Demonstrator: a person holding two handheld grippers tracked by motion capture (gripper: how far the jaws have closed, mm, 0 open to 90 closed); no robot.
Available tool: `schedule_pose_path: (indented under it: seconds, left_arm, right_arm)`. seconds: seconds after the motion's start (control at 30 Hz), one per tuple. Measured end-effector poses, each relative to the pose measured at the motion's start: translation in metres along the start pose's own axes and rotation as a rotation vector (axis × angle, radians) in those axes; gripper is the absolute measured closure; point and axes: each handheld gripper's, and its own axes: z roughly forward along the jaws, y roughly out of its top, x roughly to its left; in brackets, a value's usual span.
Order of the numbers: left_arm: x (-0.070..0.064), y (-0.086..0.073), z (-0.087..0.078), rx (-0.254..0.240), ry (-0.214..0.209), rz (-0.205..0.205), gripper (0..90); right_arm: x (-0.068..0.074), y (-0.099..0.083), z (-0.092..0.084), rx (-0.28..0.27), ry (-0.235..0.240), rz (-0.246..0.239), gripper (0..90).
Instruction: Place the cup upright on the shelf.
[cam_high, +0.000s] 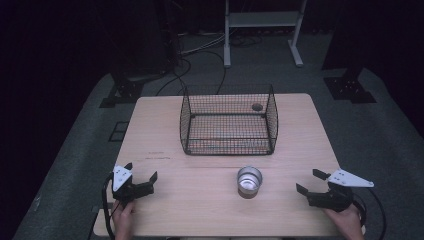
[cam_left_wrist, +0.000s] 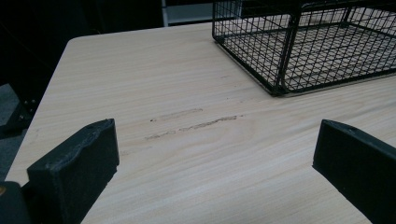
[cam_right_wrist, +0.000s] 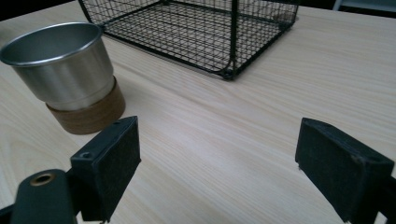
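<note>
A steel cup (cam_high: 249, 181) with a brown base band stands upright near the table's front, right of centre; it is also at upper left in the right gripper view (cam_right_wrist: 65, 74). A black wire basket (cam_high: 228, 121) sits at the table's middle back, with a small dark round thing (cam_high: 257, 106) at its far right corner. My left gripper (cam_high: 141, 171) rests at the front left, open, nothing between its jaws. At the front right my right gripper (cam_high: 310, 181) is open too, with the cup a short way to its left.
The wooden table (cam_high: 165, 130) has faint dark scuff marks (cam_left_wrist: 194, 122) ahead of the left gripper. Bare wood lies between basket (cam_left_wrist: 308, 46) and grippers. Beyond the table are dark stands, cables and a white frame (cam_high: 262, 30) on the grey floor.
</note>
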Motion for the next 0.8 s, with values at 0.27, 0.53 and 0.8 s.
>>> schedule_pose_path:
  seconds: [0.27,0.53,0.8]
  left_arm:
    - [0.000,0.000,0.000,-0.003,0.001,-0.002,0.0]
    - [0.000,0.000,0.000,-0.003,0.000,0.000,0.0]
    - [0.000,0.000,0.000,-0.002,0.000,0.001,0.0]
  right_arm:
    - [0.007,0.005,0.007,0.002,0.019,-0.029,13.3]
    - [0.013,0.009,0.006,-0.011,0.040,-0.041,13.3]
    - [0.025,0.014,0.010,0.000,0.088,-0.079,13.2]
